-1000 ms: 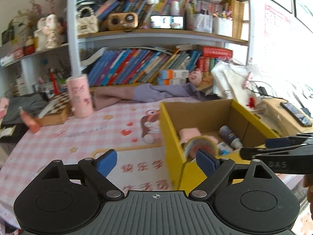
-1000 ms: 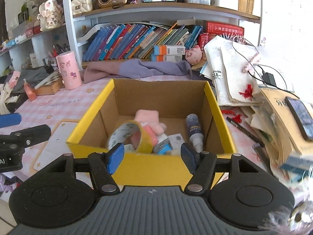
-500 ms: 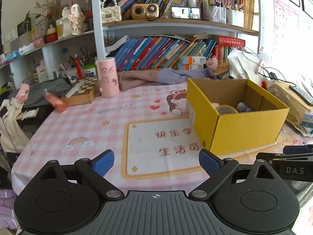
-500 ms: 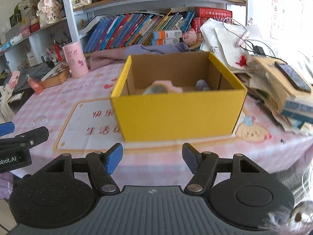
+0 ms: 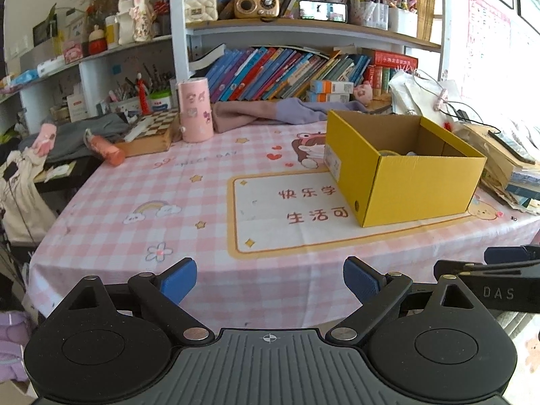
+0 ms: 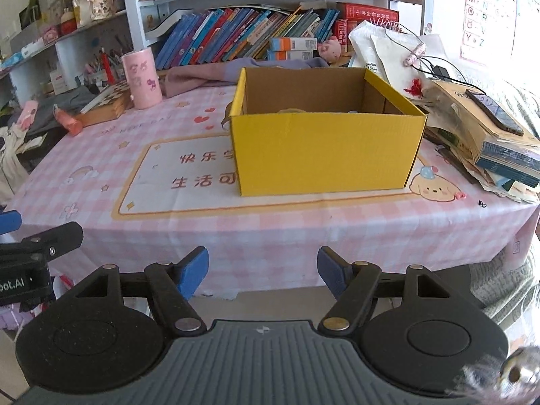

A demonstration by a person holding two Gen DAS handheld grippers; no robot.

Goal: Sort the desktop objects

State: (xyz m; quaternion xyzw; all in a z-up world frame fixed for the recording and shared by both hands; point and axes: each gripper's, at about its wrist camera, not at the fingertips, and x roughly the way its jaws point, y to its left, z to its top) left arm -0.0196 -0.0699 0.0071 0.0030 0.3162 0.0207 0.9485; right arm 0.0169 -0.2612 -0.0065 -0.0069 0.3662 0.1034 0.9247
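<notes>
Both tongs were released and held nothing: the left tongs and the right tongs hung before the near edge of the counter. The yellow box stood on the counter, well apart from both.
</notes>
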